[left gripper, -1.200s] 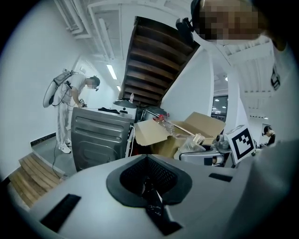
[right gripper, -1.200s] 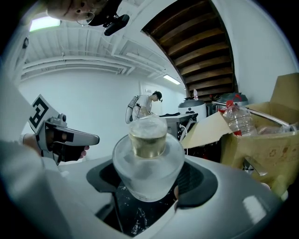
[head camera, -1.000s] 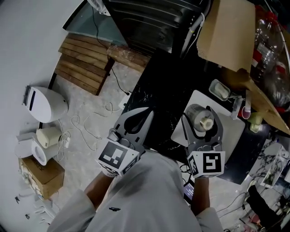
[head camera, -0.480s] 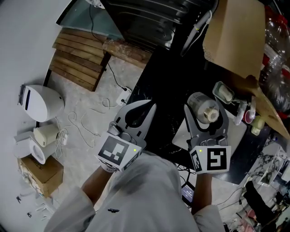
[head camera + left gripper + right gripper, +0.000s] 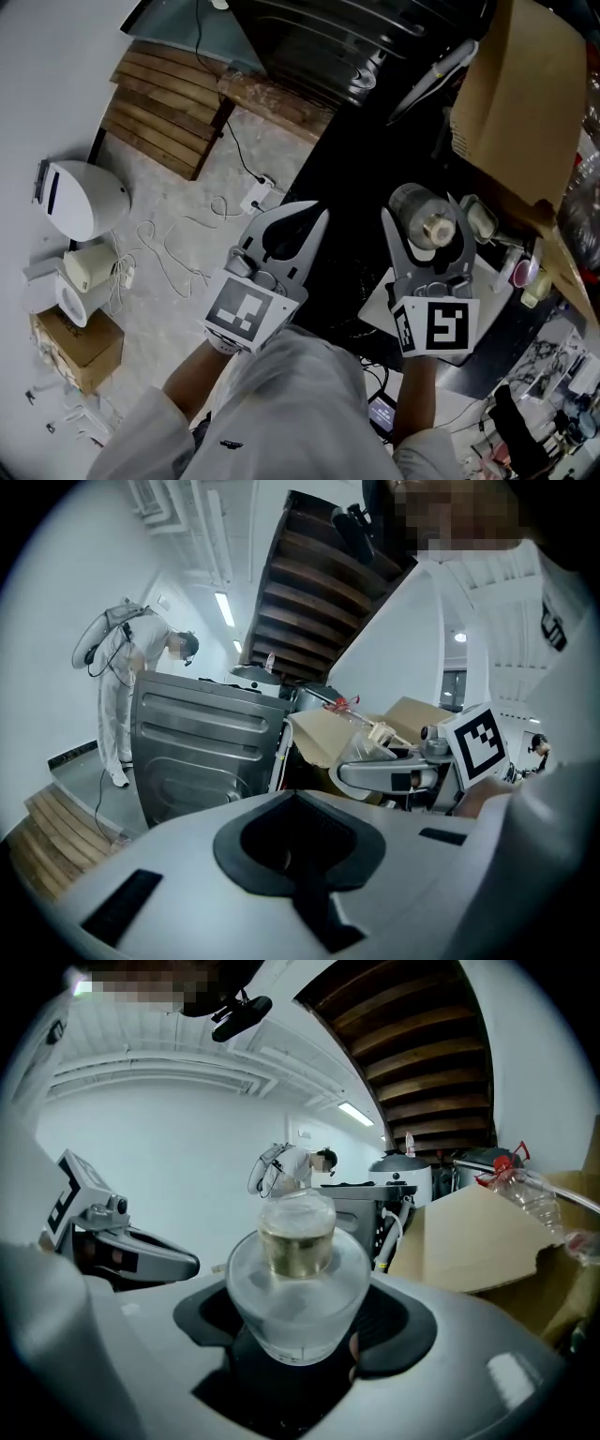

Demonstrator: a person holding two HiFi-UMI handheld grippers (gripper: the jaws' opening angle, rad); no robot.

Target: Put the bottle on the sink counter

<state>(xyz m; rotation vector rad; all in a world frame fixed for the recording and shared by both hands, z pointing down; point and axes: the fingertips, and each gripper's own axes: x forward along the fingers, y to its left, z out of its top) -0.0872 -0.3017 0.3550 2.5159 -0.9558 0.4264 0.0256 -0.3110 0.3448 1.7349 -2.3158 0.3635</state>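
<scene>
A clear bottle (image 5: 424, 228) with a yellowish cap is held over the black counter (image 5: 361, 178), cap pointing up at the head camera. My right gripper (image 5: 424, 212) is shut on it, one jaw on each side of its body. The right gripper view shows the same bottle (image 5: 298, 1274) between the jaws of the right gripper (image 5: 300, 1340), cap pointing away. My left gripper (image 5: 296, 217) hangs to the left, over the counter's edge and the floor. It is shut, with nothing in it. In the left gripper view, the left gripper (image 5: 300, 855) has its jaws meeting.
A white board (image 5: 382, 311) lies on the counter under my right hand. A cardboard box (image 5: 525, 103) and small containers (image 5: 480, 217) stand to the right. A metal appliance (image 5: 356, 37) is beyond. Wooden slats (image 5: 164, 122), cables and a white appliance (image 5: 80, 197) are on the floor. A person in white (image 5: 122, 686) stands far off.
My right gripper has carried the bottle forward, off the white board and closer to the cardboard box. The left gripper moved along beside it, still shut.
</scene>
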